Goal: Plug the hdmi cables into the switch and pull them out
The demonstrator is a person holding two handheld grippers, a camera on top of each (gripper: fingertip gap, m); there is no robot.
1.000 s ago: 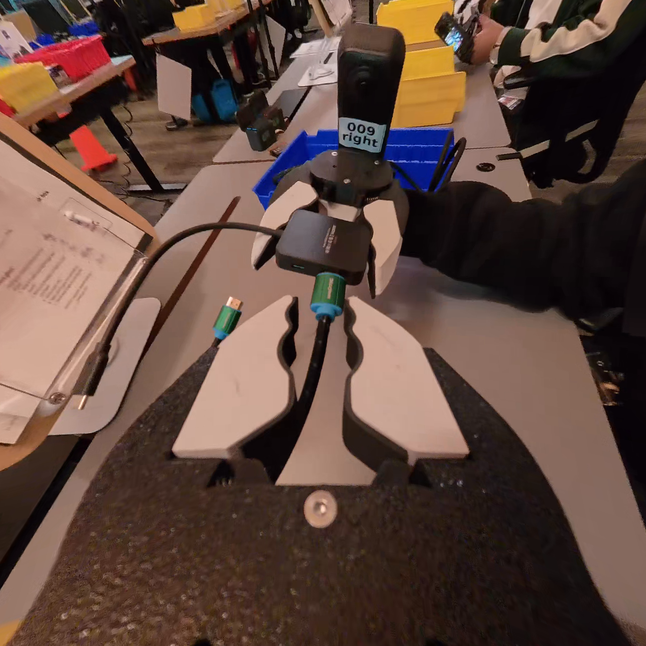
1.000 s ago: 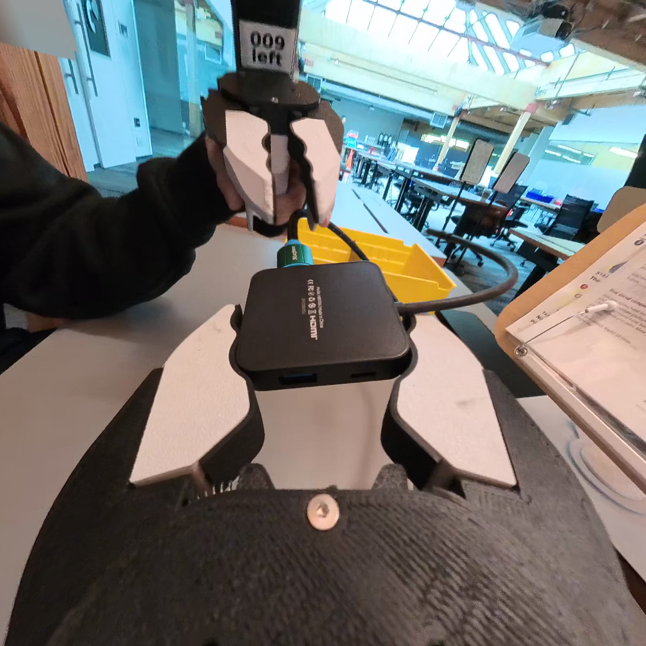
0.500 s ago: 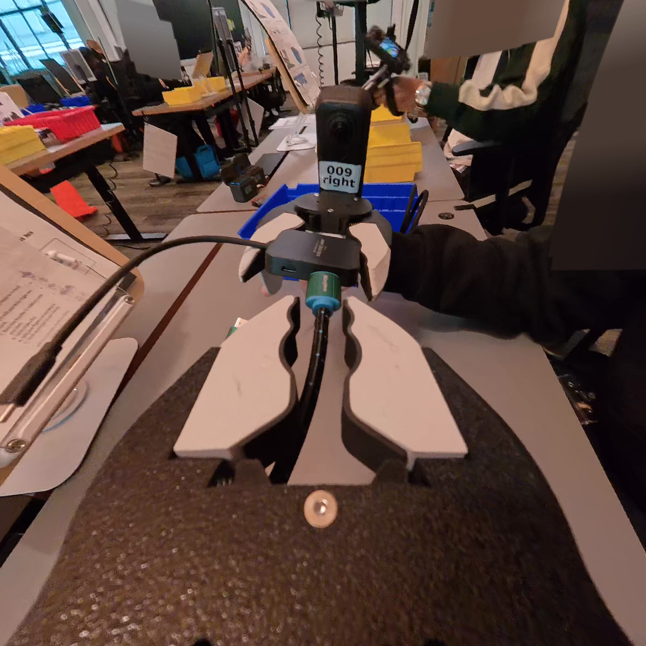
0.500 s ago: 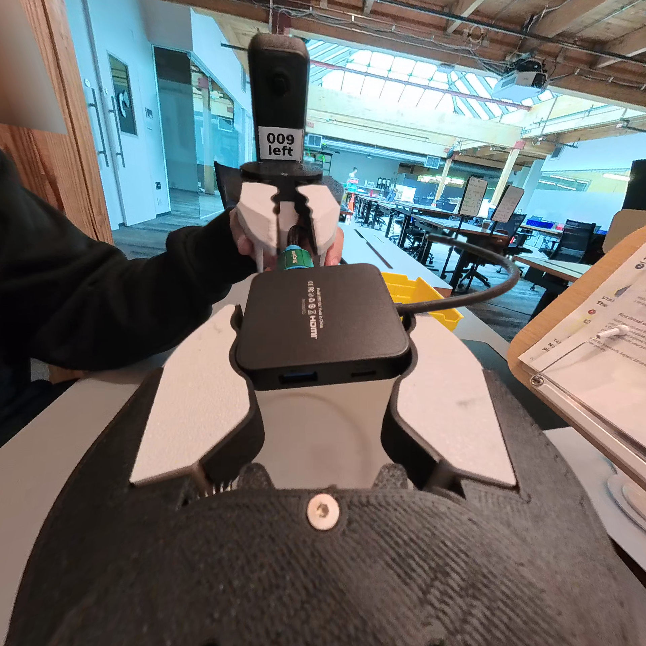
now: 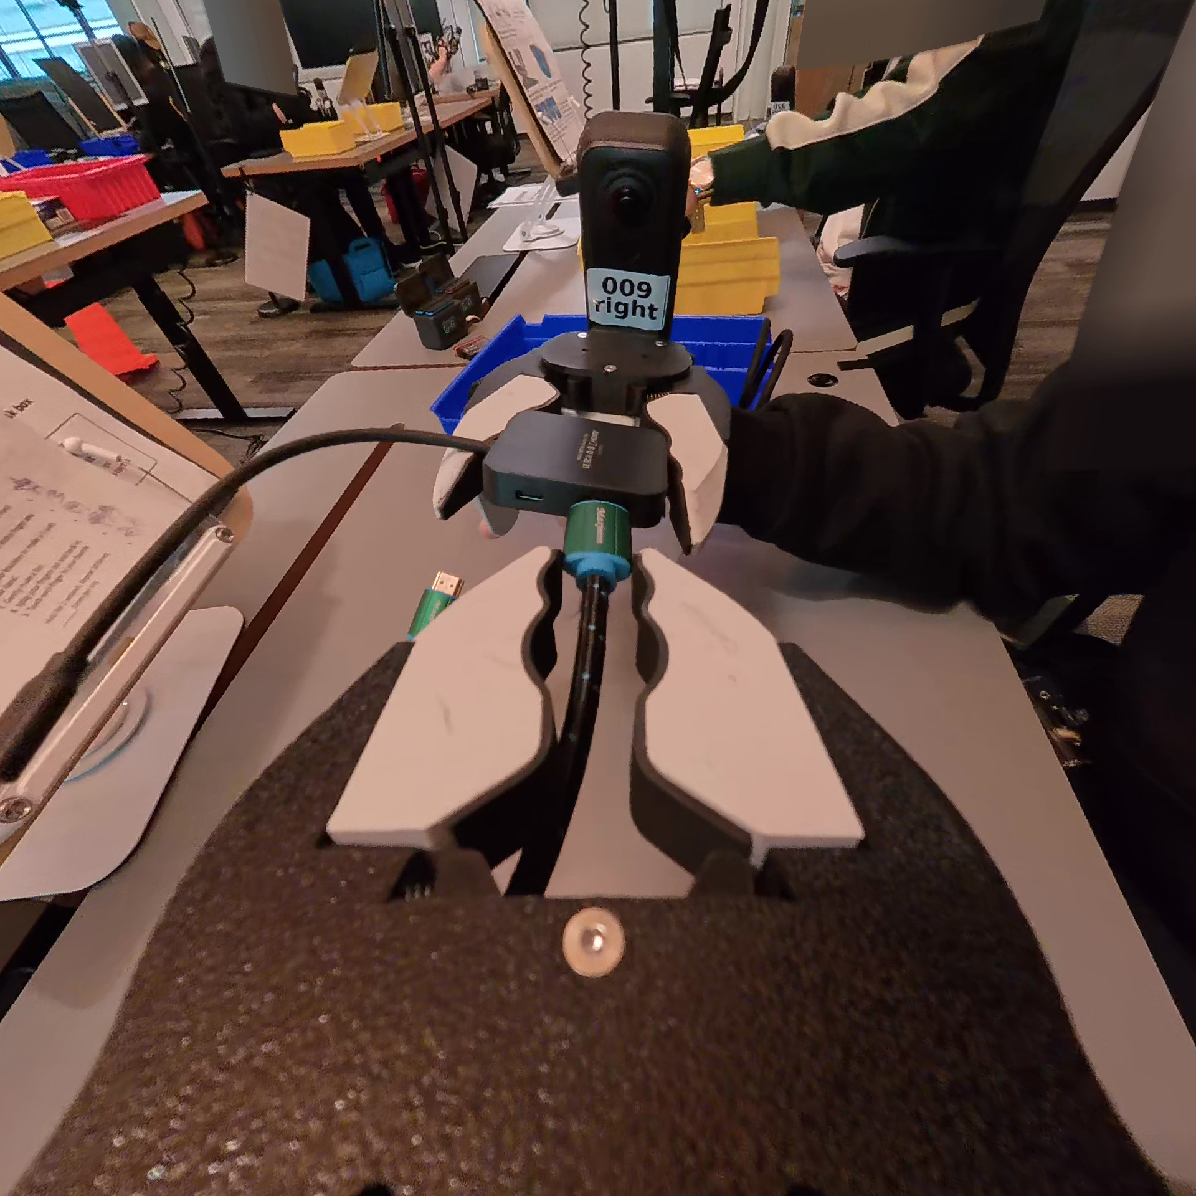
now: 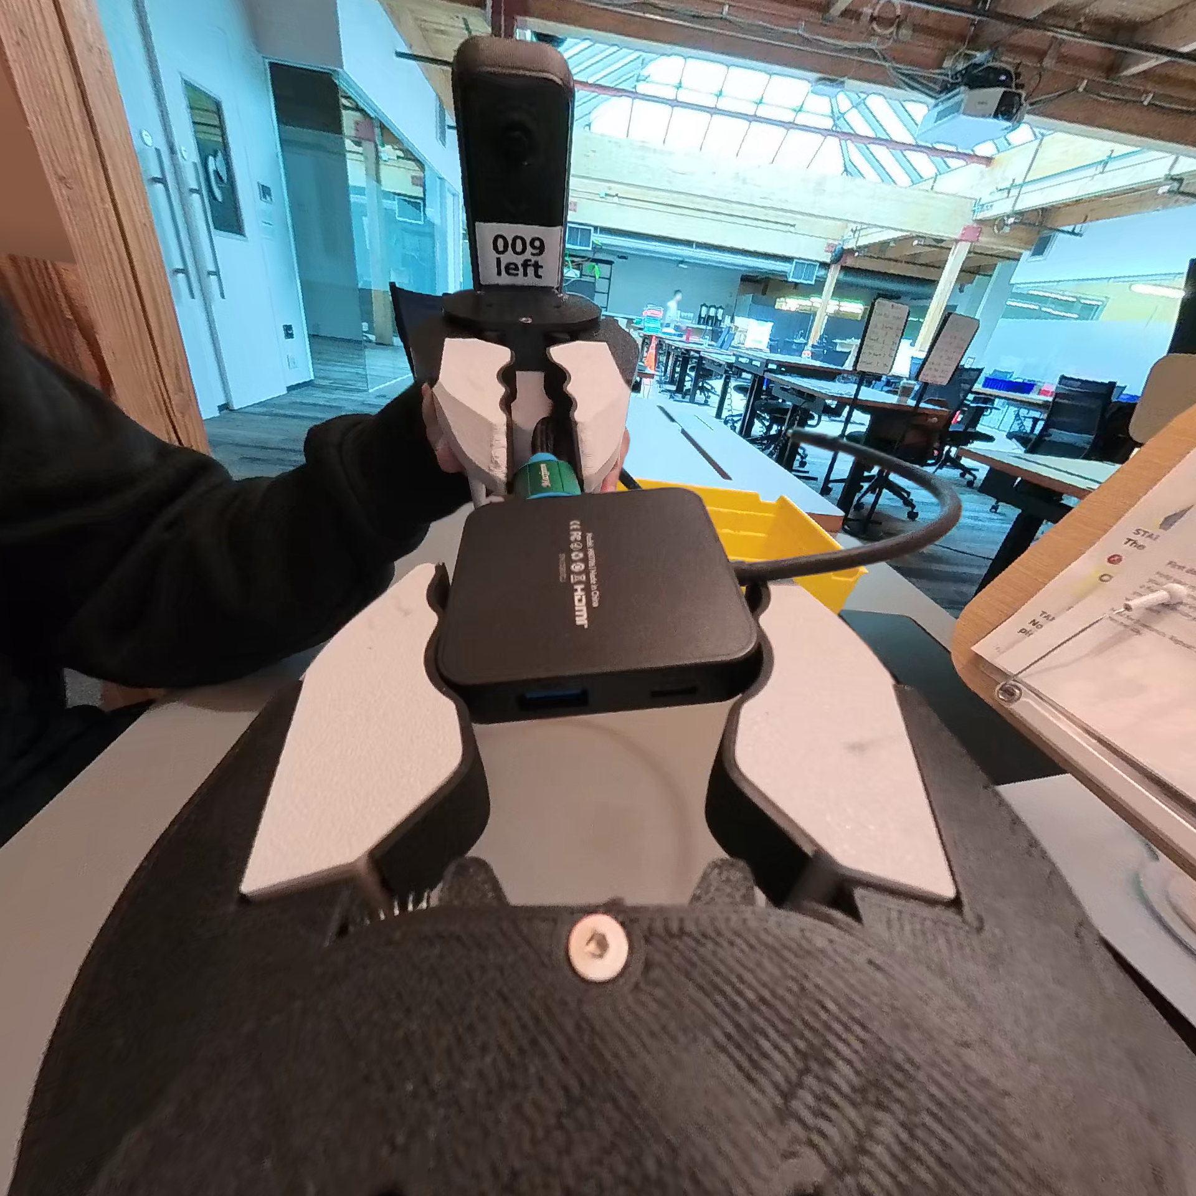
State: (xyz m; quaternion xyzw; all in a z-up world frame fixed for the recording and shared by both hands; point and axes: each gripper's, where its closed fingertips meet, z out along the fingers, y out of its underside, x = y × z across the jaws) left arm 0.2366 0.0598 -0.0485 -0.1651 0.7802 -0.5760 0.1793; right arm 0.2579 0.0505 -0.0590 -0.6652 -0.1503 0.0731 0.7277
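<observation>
My right gripper (image 6: 598, 602) is shut on the black switch (image 6: 598, 582) and holds it flat above the grey table; it also shows in the left wrist view (image 5: 576, 463). My left gripper (image 5: 594, 569) is shut on the black HDMI cable (image 5: 586, 653), just behind its green plug (image 5: 597, 527), which sits in the switch's near port. The same plug (image 6: 543, 482) shows at the switch's far edge. A second green plug (image 5: 435, 605) lies loose on the table to the left. The switch's own black lead (image 5: 194, 511) curves off to the left.
A clipboard stand with paper (image 5: 84, 550) is at the left. A blue bin (image 5: 718, 349) and yellow bins (image 5: 728, 265) are behind the right gripper. A yellow bin (image 6: 764, 543) lies behind the switch. A person in a dark jacket (image 5: 938, 129) sits at the far right.
Both grippers have kept their holds, with the plug still in the switch. They tilted up and have now come down a little, so the loose green plug shows again.
</observation>
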